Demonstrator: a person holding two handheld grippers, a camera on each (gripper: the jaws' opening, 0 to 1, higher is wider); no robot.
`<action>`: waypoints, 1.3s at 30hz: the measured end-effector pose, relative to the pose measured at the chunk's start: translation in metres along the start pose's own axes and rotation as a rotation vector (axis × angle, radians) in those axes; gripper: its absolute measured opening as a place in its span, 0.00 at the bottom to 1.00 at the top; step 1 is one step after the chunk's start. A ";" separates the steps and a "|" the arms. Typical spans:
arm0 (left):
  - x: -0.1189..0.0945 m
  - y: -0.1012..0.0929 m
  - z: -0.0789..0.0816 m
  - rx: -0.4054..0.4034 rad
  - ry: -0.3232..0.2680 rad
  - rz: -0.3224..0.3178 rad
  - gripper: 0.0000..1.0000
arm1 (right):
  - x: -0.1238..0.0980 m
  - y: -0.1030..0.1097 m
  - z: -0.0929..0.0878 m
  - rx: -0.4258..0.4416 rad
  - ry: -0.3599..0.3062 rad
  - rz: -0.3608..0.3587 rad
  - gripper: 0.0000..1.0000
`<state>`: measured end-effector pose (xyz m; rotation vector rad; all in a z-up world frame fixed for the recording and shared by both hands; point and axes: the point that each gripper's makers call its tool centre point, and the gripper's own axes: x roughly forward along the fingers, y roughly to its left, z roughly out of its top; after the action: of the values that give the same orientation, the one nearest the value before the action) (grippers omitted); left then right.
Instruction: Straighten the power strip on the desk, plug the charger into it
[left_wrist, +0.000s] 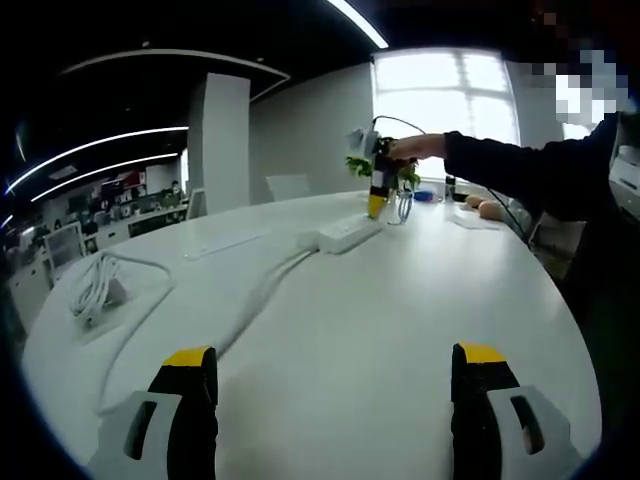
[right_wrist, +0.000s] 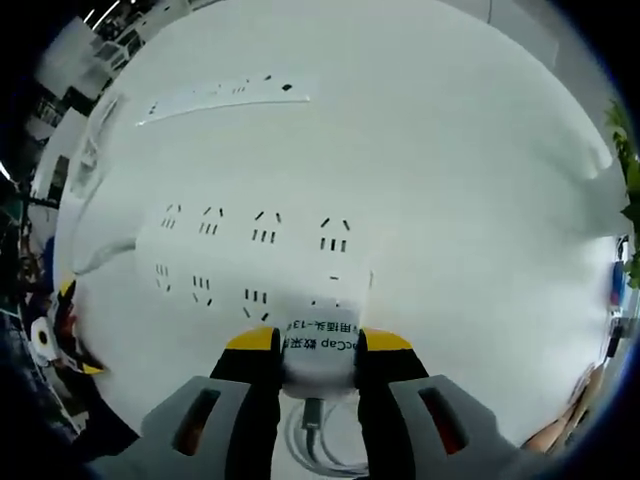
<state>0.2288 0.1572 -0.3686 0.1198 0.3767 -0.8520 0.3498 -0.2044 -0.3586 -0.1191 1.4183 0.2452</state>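
A white power strip (right_wrist: 255, 265) with several sockets lies on the white desk (right_wrist: 460, 200). It also appears far across the desk as the power strip (left_wrist: 345, 232), with its cord curving toward me. My right gripper (right_wrist: 318, 345) is shut on a white charger (right_wrist: 318, 360) with a printed label, held right at the strip's near end. I cannot tell whether its prongs are in a socket. The charger's cable (right_wrist: 322, 440) loops below it. In the left gripper view, a person's hand holds the right gripper (left_wrist: 378, 195) over the strip. My left gripper (left_wrist: 335, 370) hovers open above the desk, holding nothing.
A coiled white cable (left_wrist: 95, 290) lies at the desk's left. A flat white bar (left_wrist: 225, 240) rests beside the strip, seen too as the bar (right_wrist: 225, 97). A green plant (left_wrist: 372, 165) stands behind the strip. The person's dark sleeve (left_wrist: 520, 170) reaches in from the right.
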 end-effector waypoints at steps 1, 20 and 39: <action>0.000 0.000 0.000 0.000 0.000 0.000 0.99 | 0.000 0.000 0.000 -0.005 -0.003 -0.001 0.28; 0.000 0.003 -0.001 -0.004 0.004 0.014 0.99 | -0.004 -0.010 0.024 -0.176 -0.091 0.014 0.31; -0.003 0.003 -0.001 -0.016 -0.002 0.020 0.99 | -0.003 -0.008 0.010 -0.192 -0.135 0.072 0.53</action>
<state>0.2287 0.1611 -0.3692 0.1076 0.3795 -0.8288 0.3613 -0.2101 -0.3550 -0.2053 1.2645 0.4414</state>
